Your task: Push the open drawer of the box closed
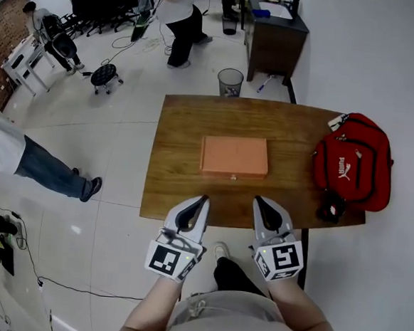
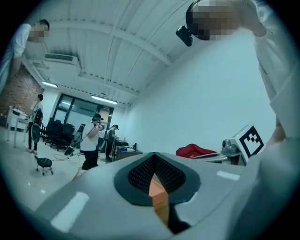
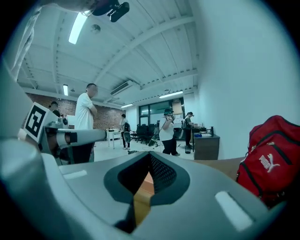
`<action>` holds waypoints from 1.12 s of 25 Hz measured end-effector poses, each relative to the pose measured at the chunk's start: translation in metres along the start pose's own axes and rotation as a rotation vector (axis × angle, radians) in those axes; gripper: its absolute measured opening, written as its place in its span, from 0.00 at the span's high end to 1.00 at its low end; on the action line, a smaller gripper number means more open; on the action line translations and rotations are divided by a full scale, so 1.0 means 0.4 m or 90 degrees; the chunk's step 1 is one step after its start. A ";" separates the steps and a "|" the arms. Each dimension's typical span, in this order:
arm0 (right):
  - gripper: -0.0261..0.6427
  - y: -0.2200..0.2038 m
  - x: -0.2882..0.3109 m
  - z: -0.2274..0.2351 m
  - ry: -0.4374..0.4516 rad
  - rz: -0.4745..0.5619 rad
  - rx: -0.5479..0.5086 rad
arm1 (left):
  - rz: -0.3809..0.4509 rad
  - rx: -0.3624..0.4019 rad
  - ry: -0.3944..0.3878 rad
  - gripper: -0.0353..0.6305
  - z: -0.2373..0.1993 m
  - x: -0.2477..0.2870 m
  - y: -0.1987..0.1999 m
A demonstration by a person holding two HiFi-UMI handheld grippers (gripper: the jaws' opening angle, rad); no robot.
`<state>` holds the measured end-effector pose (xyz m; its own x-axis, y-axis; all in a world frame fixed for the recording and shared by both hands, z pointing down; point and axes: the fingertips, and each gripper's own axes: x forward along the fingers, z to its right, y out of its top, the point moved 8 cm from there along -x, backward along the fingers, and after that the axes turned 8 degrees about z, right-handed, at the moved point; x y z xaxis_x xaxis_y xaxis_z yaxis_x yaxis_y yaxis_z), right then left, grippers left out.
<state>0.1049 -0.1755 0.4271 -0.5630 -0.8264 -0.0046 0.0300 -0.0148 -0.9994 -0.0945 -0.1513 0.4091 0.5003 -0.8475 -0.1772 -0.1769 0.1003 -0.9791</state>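
Observation:
A flat orange box (image 1: 235, 156) lies in the middle of the brown table (image 1: 189, 124). A small knob (image 1: 233, 177) shows on its near side, and the drawer front looks flush with the box. My left gripper (image 1: 203, 199) and right gripper (image 1: 258, 199) hover side by side over the table's near edge, both shut and empty, short of the box. In the left gripper view the box (image 2: 157, 191) shows as an orange sliver between the closed jaws of the gripper (image 2: 154, 157). The right gripper view shows the box (image 3: 142, 196) the same way past that gripper (image 3: 150, 157).
A red bag (image 1: 353, 162) lies on the table's right end, with a small black item (image 1: 331, 205) at its near corner. Beyond the table stand a mesh bin (image 1: 230, 82) and a dark desk (image 1: 274, 38). People stand at the back and left.

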 end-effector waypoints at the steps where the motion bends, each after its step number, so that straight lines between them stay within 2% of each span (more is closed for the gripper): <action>1: 0.95 0.010 -0.025 -0.014 -0.004 0.007 0.001 | 0.007 0.005 -0.001 0.94 0.017 -0.027 0.014; 10: 0.95 0.070 -0.283 -0.187 -0.030 0.057 -0.045 | 0.024 0.022 -0.028 0.94 0.177 -0.282 0.086; 16: 0.95 0.065 -0.424 -0.310 -0.040 0.050 -0.056 | 0.027 0.031 -0.050 0.94 0.251 -0.420 0.112; 22: 0.95 0.068 -0.501 -0.375 -0.044 0.040 -0.072 | 0.025 0.020 -0.043 0.94 0.277 -0.525 0.118; 28: 0.95 0.075 -0.521 -0.400 -0.035 0.036 -0.069 | 0.021 0.022 -0.025 0.94 0.283 -0.562 0.140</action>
<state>0.0910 0.0863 0.3928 -0.5168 -0.8538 -0.0620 -0.0307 0.0909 -0.9954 -0.1210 0.1038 0.3826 0.5280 -0.8221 -0.2132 -0.1657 0.1465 -0.9752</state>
